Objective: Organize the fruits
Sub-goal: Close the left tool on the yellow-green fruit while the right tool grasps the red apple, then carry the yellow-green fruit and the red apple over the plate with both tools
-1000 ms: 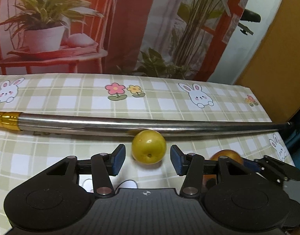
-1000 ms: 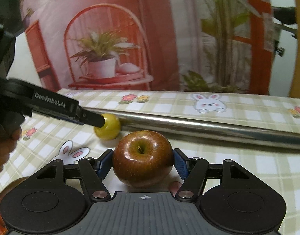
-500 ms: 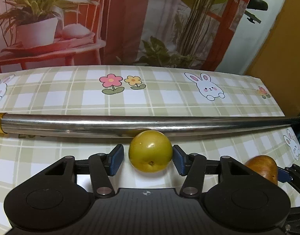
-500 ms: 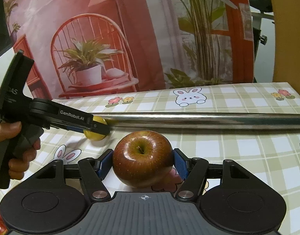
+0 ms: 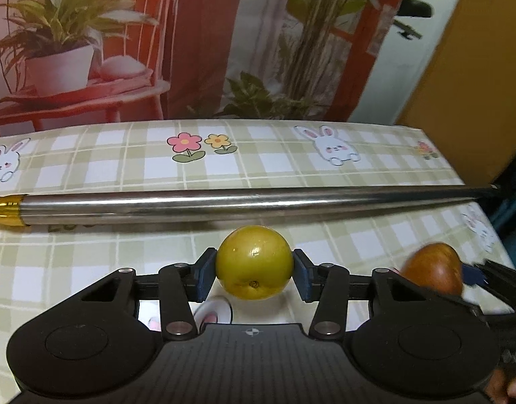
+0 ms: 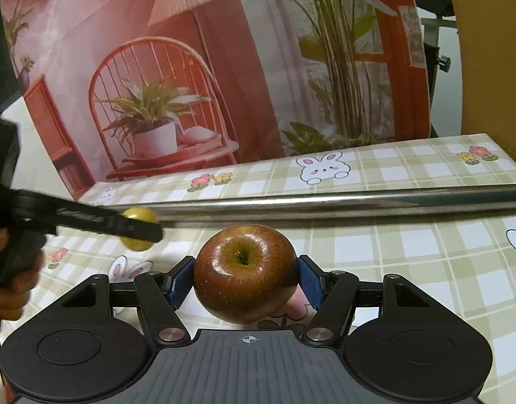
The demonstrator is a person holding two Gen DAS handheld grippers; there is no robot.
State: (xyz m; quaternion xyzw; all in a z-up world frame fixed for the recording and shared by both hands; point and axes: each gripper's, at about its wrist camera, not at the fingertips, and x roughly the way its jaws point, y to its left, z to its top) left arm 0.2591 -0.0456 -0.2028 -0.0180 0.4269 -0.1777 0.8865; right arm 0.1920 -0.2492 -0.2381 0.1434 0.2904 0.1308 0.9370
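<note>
My left gripper is clamped on the yellow fruit, pads pressing both flanks at its widest girth, which I judge keeps the round, smooth, waxy skin from slipping. It sits just on the near side of the metal rod, a long polished steel tube with a gold cap lying across the checked tablecloth. My right gripper is clenched on the red apple, stem hollow facing the camera, glossy and speckled, held clear of the cloth. I judge both fruits are gripped for sorting across the rod
</note>
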